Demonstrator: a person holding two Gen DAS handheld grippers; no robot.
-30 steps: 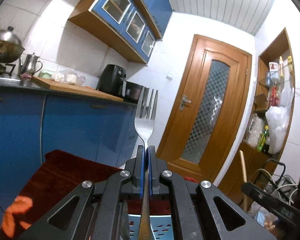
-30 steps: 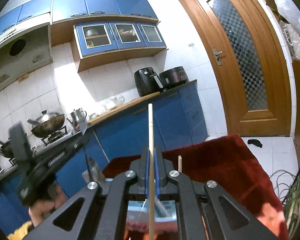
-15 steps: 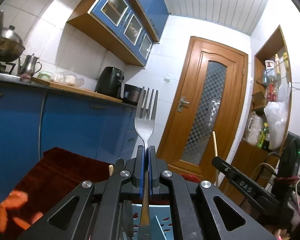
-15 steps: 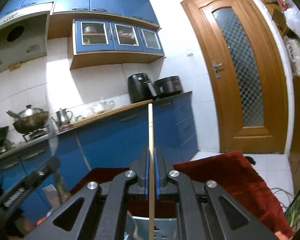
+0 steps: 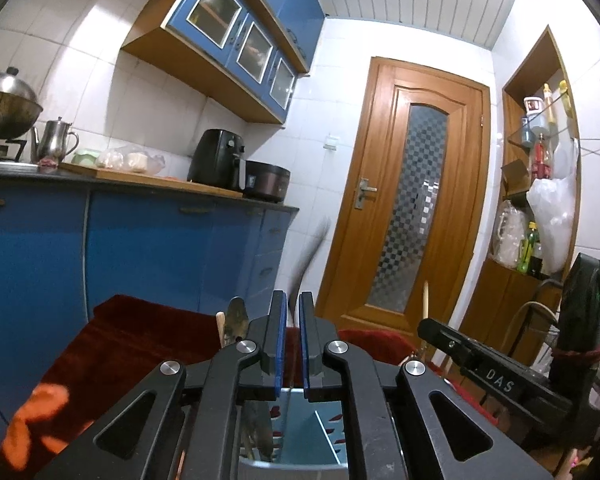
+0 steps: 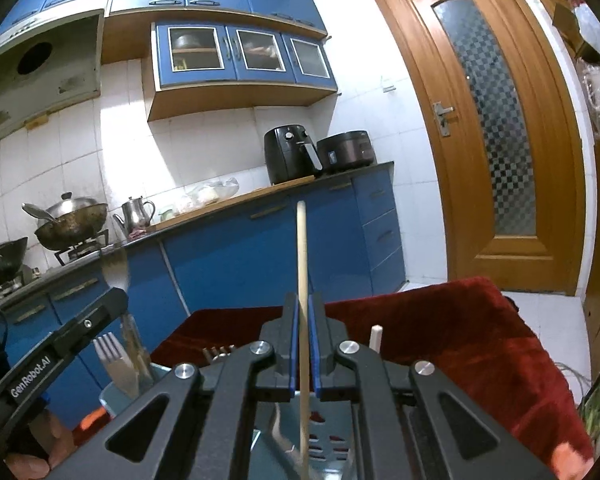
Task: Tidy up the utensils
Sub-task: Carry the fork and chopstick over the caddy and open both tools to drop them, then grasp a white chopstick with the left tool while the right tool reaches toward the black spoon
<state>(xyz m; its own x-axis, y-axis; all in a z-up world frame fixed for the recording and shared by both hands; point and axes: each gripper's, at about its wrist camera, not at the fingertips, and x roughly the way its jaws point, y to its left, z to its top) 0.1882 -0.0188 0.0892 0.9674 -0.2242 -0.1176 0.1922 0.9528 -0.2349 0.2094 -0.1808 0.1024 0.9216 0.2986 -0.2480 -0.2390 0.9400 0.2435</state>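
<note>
The left gripper [image 5: 293, 300] hangs right above the holder [image 5: 324, 440], a pale blue-grey tub with slotted walls standing on a red cloth [image 6: 460, 340]. Its jaws have just been opening and now stand a little apart. The fork [image 5: 310, 252] rises between them, tines up, but it is smeared with blur and leans away to the right of the jaws. It looks loose, not pinched, and is most likely sliding down into the holder beneath.

The right gripper [image 6: 303, 304] is also directly above the holder, beside the left one. Its jaws have just been opening too. The chopstick [image 6: 301, 260] stands upright between the pads with a thin gap showing on its right side, and its lower end reaches down inside the holder. It appears to be freed or very nearly so.

Some sorting is already done. A second fork [image 6: 112, 360] stands tines up in the holder's near left corner, and a second chopstick [image 6: 375, 336] pokes up at the holder's right side behind the right gripper. The left wrist view also shows a dark utensil handle and a wooden tip rising from the holder, just left of the jaws.

My reading is that these two pieces are at the drop-off step. Both grippers must then lift clear. Whether more utensils wait outside the holder cannot be told, since the cloth around it is mostly hidden.
</note>
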